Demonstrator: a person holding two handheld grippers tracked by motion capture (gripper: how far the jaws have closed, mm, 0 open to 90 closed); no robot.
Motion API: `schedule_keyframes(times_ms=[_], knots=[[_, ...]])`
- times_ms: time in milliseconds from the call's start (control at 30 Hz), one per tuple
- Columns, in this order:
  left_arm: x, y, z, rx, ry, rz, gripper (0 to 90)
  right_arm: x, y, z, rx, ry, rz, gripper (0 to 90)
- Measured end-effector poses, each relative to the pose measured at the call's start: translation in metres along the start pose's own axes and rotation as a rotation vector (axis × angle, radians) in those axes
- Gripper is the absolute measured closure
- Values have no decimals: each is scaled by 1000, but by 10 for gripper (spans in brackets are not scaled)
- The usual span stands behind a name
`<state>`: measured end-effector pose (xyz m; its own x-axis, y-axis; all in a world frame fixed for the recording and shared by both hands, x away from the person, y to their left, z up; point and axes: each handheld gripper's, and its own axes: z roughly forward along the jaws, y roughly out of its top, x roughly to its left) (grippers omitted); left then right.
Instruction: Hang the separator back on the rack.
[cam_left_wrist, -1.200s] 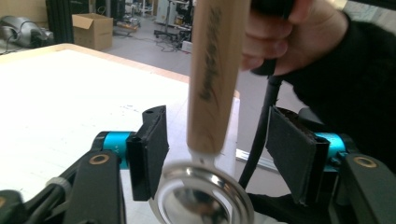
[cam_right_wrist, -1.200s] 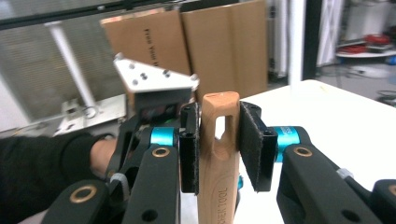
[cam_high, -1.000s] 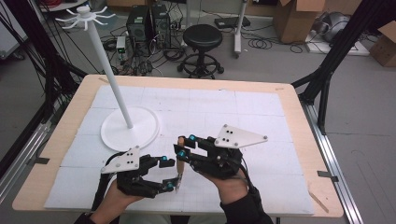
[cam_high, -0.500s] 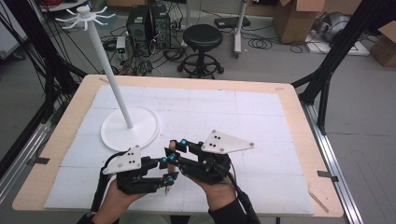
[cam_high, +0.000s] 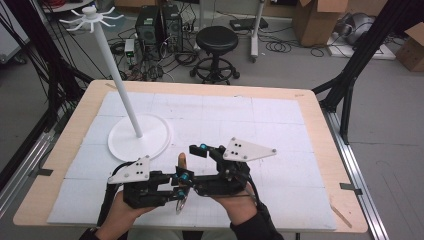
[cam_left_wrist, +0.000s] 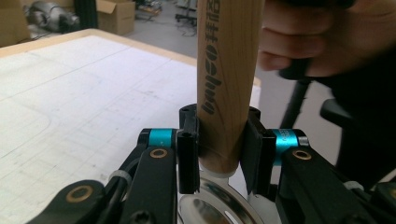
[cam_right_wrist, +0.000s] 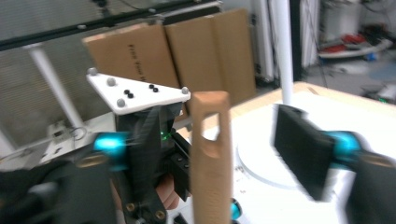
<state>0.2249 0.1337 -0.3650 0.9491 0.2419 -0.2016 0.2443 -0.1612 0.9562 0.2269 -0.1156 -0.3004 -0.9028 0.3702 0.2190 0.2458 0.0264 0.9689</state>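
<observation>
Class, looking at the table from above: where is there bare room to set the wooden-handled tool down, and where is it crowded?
Free: the white mat right of the stand's round base, through to the far and right edges. Crowded: the near middle, where left gripper and right gripper meet around the wooden handle.

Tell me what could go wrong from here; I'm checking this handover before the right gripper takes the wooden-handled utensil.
1. The left gripper clamps the wooden handle low, near its metal end, with most of the length above the jaws, so it may tip or twist.
2. The right gripper is open around the handle; if the left one lets go before it shuts, the utensil could drop.
3. The two grippers sit very close and could knock together.
</observation>
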Motion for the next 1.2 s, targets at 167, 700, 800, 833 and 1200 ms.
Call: schedule_keyframes(times_ms=[167, 700, 800, 833, 1200], knots=[[0, 1, 0, -16, -104, -9, 705, -16, -3, -13, 14, 159, -76, 278], [-5, 1, 5, 3, -256, 28, 704, -23, -5, -3, 55, 469, -97, 580], [-5, 1, 5, 0, -265, 27, 704, -24, -5, -1, 52, 484, -94, 628], [-5, 1, 5, 3, -270, 29, 704, -25, -5, -1, 57, 490, -93, 639], [-3, 1, 2, -36, -248, 14, 696, -19, -5, -3, 38, 472, -102, 717]])
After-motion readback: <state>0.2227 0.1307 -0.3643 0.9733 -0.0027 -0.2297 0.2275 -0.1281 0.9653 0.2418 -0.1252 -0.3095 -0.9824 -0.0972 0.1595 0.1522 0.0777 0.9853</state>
